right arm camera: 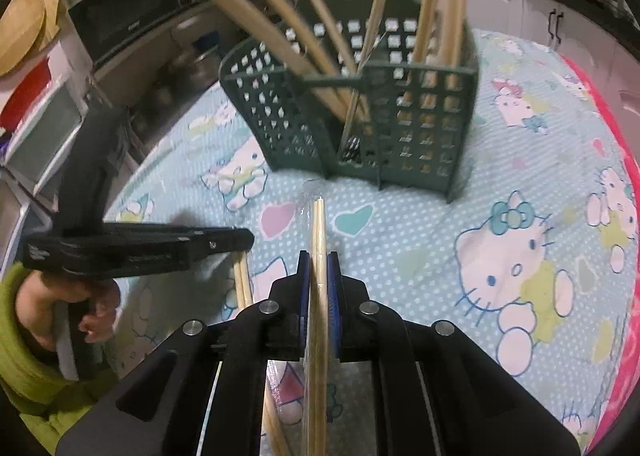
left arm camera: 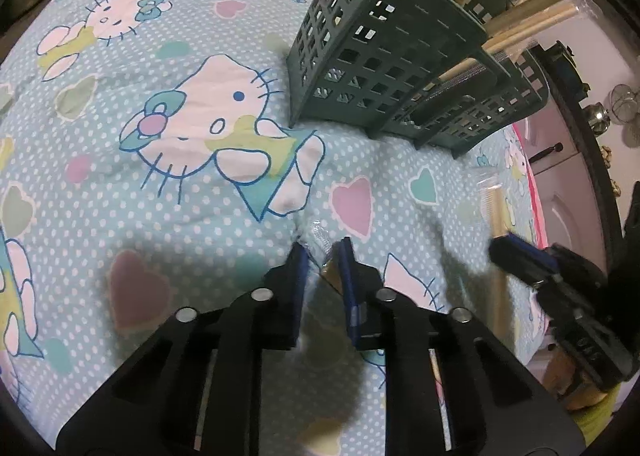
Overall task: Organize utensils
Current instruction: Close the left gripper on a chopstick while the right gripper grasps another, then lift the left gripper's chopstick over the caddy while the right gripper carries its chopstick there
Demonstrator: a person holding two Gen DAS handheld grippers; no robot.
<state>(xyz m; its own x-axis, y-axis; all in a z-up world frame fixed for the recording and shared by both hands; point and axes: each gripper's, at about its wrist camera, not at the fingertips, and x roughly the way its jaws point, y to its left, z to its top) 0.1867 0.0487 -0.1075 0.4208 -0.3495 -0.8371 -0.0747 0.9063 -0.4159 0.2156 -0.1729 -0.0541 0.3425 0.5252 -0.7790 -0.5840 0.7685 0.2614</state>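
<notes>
While the left gripper (left arm camera: 322,256) pinches clear wrapper, right gripper (right arm camera: 319,268) jaws clamp wrapped chopsticks (right arm camera: 318,232).

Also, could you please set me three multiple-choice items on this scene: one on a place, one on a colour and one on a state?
1. Where does the utensil caddy stand?
A on the cartoon-cat cloth
B on a bare wooden floor
C inside a sink

2. What colour is the caddy?
A red
B dark green
C white

3. How is the right gripper?
A open and empty
B shut on a spoon
C shut on a wrapped chopstick pair

Answers:
1 A, its feet rest on the cloth.
2 B, its lattice walls are dark green.
3 C, the pads press the pair from both sides.
</notes>
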